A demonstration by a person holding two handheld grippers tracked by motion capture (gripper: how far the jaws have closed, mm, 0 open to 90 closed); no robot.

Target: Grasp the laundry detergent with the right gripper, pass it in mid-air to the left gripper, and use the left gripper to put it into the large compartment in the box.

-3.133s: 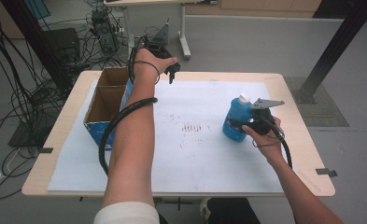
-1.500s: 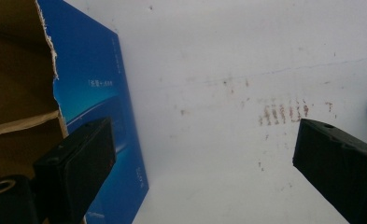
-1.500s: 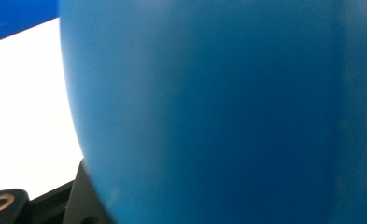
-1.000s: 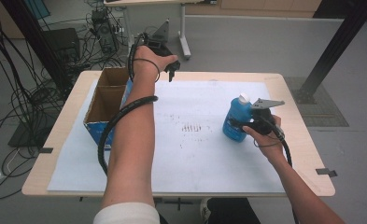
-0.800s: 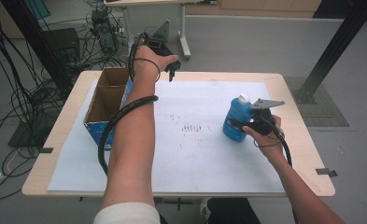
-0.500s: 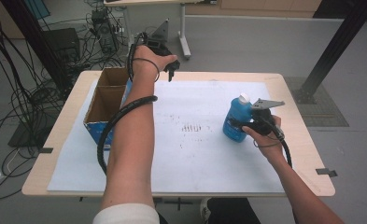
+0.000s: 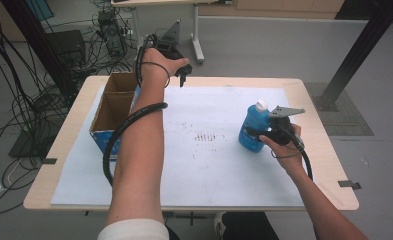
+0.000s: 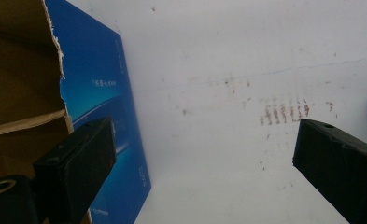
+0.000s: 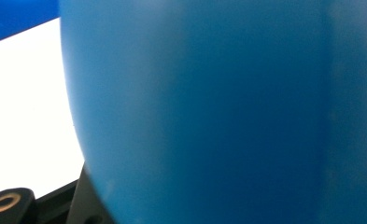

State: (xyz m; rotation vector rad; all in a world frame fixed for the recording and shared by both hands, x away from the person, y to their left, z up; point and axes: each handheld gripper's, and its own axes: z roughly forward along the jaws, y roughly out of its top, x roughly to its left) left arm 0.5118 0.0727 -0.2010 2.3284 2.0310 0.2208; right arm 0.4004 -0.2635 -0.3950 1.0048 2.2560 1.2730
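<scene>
Grey flooring littered with cables is surrounding a pale wooden table (image 7: 329, 165), which is carrying a white sheet (image 7: 209, 165) marked with small brown stains (image 7: 207, 136). At the right of that sheet the right gripper (image 7: 254, 133) is clenching the lower body of a blue bottle (image 7: 252, 125), which is standing upright with its white cap (image 7: 261, 105) on top. In the right gripper view the blue plastic (image 9: 209, 107) is pressing close against the camera, suggesting a deep grasp.

Over at the far left, the left gripper (image 7: 183, 76) is hovering with its jaws spread wide and holding nothing, just beside the far corner of an open cardboard box (image 7: 115, 105). The left gripper view is looking down past that box's blue side (image 8: 111, 116) to the stained sheet.

The step in hand is probably carrying the bottle across to the box. Doing it well likely means lifting straight up first, keeping the bottle vertical so the low grasp is not letting it tip, and clearing the box's wall before lowering. The free gripper is standing ready to steady the box.
</scene>
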